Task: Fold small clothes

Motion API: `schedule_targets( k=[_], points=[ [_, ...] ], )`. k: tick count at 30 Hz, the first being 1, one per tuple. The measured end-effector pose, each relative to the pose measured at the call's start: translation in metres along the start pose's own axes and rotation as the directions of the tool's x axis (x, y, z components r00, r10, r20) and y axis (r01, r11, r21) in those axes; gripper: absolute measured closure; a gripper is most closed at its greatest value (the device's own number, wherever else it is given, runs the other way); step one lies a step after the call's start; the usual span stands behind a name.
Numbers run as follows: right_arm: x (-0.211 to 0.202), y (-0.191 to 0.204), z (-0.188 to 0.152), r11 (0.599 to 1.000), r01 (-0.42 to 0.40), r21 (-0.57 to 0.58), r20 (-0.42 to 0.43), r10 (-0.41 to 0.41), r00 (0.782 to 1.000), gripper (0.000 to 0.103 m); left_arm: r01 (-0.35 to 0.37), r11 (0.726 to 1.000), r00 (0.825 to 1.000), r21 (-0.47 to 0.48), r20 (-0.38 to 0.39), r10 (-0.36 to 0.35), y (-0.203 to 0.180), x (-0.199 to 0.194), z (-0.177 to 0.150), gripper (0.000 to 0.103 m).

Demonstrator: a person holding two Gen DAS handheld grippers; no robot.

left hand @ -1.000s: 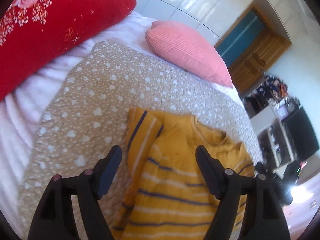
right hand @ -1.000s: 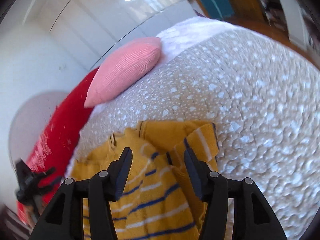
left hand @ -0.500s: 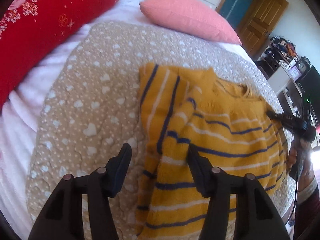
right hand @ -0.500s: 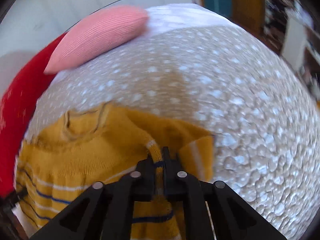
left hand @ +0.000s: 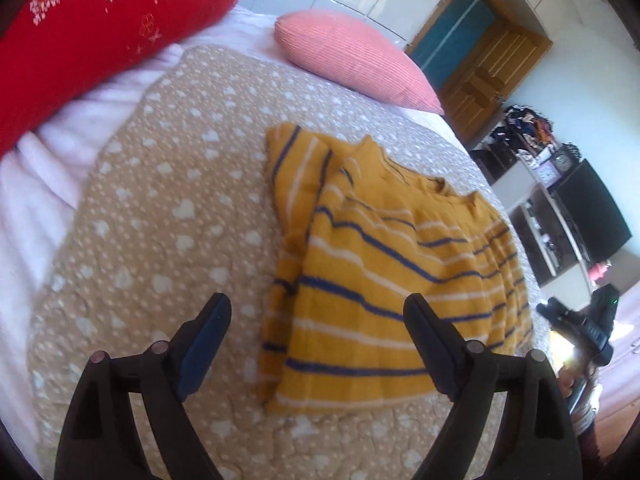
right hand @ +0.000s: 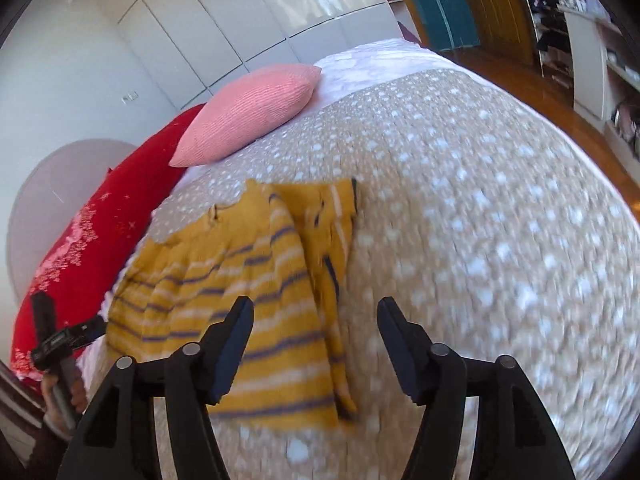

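Observation:
A small mustard-yellow sweater with navy and white stripes lies flat on the beige heart-print quilt, both sleeves folded in over its body. My left gripper hovers above its lower left hem, jaws opening, nothing pressed between them. In the right wrist view the same sweater lies left of centre. My right gripper hangs over its right edge, jaws opening and empty, with the folded sleeve below and between them. The other gripper shows at the far left, held in a hand.
A pink cushion and a red embroidered pillow lie at the head of the bed on a white sheet. Past the bed's right side stand shelves, a dark screen and a wooden door.
The right gripper was shut on the right sleeve half a second ago; it has let go, opened and pulled back. The left gripper narrowed, then widened and moved back toward the hem.

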State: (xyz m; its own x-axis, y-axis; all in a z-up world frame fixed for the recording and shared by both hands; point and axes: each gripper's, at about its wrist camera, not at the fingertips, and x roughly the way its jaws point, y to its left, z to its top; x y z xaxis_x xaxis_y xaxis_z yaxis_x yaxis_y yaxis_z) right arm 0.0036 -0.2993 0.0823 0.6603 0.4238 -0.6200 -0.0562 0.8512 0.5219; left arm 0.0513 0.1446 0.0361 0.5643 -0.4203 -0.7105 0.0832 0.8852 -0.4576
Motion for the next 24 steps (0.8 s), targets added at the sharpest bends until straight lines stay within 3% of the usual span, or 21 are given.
schedule_targets(
  k=[4, 8, 10, 12, 13, 14, 15, 16, 17, 20, 24],
  points=[
    [0.016, 0.002, -0.023, 0.999, -0.041, 0.002, -0.045, 0.041, 0.998, 0.030, 0.025, 1.000, 0.999, 0.006, -0.043, -0.024, -0.004, 0.024, -0.001, 0.012],
    [0.061, 0.012, -0.010, 0.999, -0.037, -0.010, -0.048, 0.037, 0.998, 0.030, 0.063, 0.998, 0.995, -0.011, -0.072, -0.064, -0.013, 0.054, 0.015, 0.008],
    [0.086, 0.019, -0.002, 0.999, -0.030, -0.012, -0.047, 0.030, 0.998, 0.027, 0.048, 0.999, 0.995, -0.013, -0.082, -0.049, -0.020, 0.069, 0.018, 0.003],
    [0.102, 0.027, 0.005, 1.000, -0.010, -0.001, -0.045, 0.010, 0.999, 0.027, -0.021, 1.000, 0.994, 0.017, -0.102, 0.023, -0.031, 0.081, 0.018, 0.002],
    [0.107, 0.028, 0.008, 1.000, -0.025, 0.018, -0.050, 0.026, 0.998, 0.039, -0.057, 0.997, 0.991, 0.042, -0.116, 0.061, -0.037, 0.083, 0.018, 0.008],
    [0.112, 0.027, 0.011, 0.998, -0.051, 0.046, -0.072, 0.054, 0.996, 0.053, -0.070, 0.996, 0.990, 0.051, -0.120, 0.076, -0.040, 0.082, 0.019, 0.037],
    [0.113, 0.022, 0.012, 0.992, -0.087, 0.090, -0.100, 0.096, 0.990, 0.073, -0.063, 0.998, 0.986, 0.024, -0.150, 0.066, -0.038, 0.078, 0.021, 0.053],
    [0.112, 0.017, 0.014, 0.984, -0.117, 0.135, -0.101, 0.132, 0.986, 0.076, -0.040, 0.999, 0.985, -0.017, -0.166, 0.037, -0.033, 0.073, 0.022, 0.074],
    [0.107, 0.013, 0.015, 0.975, -0.154, 0.162, -0.096, 0.171, 0.981, 0.077, -0.008, 0.998, 0.985, -0.062, -0.172, -0.003, -0.026, 0.066, 0.024, 0.081],
    [0.088, 0.009, 0.013, 0.948, -0.244, 0.204, -0.085, 0.266, 0.960, 0.079, 0.034, 0.993, 0.985, -0.109, -0.165, -0.052, -0.017, 0.036, 0.023, 0.086],
    [0.066, 0.016, 0.002, 0.935, -0.298, 0.190, -0.099, 0.320, 0.942, 0.080, 0.062, 0.992, 0.984, -0.109, -0.159, -0.078, -0.018, -0.001, 0.013, 0.089]
  ],
)
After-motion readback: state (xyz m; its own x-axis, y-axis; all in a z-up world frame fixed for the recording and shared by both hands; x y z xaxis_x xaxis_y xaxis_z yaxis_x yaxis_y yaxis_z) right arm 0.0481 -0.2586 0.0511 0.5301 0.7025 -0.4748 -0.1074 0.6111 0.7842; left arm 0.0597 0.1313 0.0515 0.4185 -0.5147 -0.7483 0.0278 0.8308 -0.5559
